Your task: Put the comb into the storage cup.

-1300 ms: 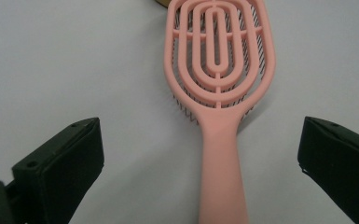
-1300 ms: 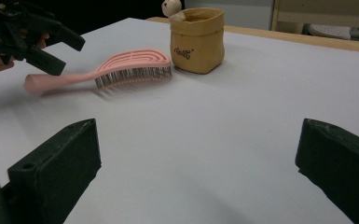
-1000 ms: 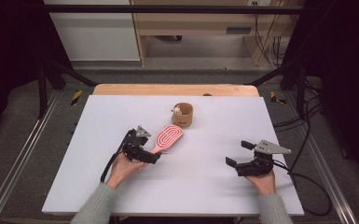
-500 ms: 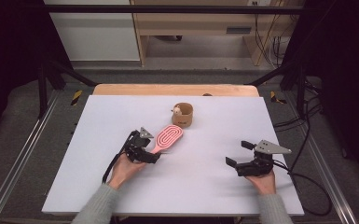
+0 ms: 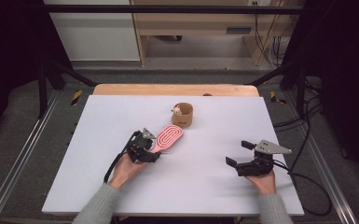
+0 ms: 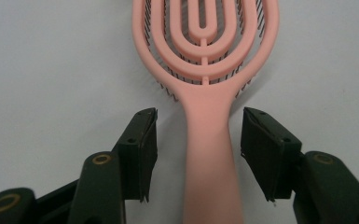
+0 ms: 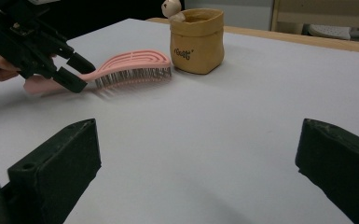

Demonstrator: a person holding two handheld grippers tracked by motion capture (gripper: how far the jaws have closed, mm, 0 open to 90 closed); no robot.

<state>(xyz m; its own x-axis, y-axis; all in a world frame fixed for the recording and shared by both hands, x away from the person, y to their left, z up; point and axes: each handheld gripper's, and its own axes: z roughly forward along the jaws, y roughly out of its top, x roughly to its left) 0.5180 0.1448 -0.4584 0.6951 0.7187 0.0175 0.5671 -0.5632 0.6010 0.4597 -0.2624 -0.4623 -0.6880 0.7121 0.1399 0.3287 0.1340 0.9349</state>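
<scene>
Straddling the pink brush [image 6: 207,88] handle, left gripper [image 6: 198,140] jaws apart, not touching it!
Brush lies bristles-down on the desk [image 5: 205,186], just beside the tan pouch [image 5: 182,115]; right gripper [image 5: 240,154], jaws wide, sits well apart.

Left hand-held gripper [image 5: 152,145] barely shifted over last second, small nudge along handle of pink brush [image 5: 167,138], jaws now straddling handle with gaps either side in left gripper view. Brush looks same spot on desk [image 5: 121,112], head angle maybe slightly changed, too small to confirm. Right hand-held gripper [image 5: 237,153]: no clear change.
</scene>
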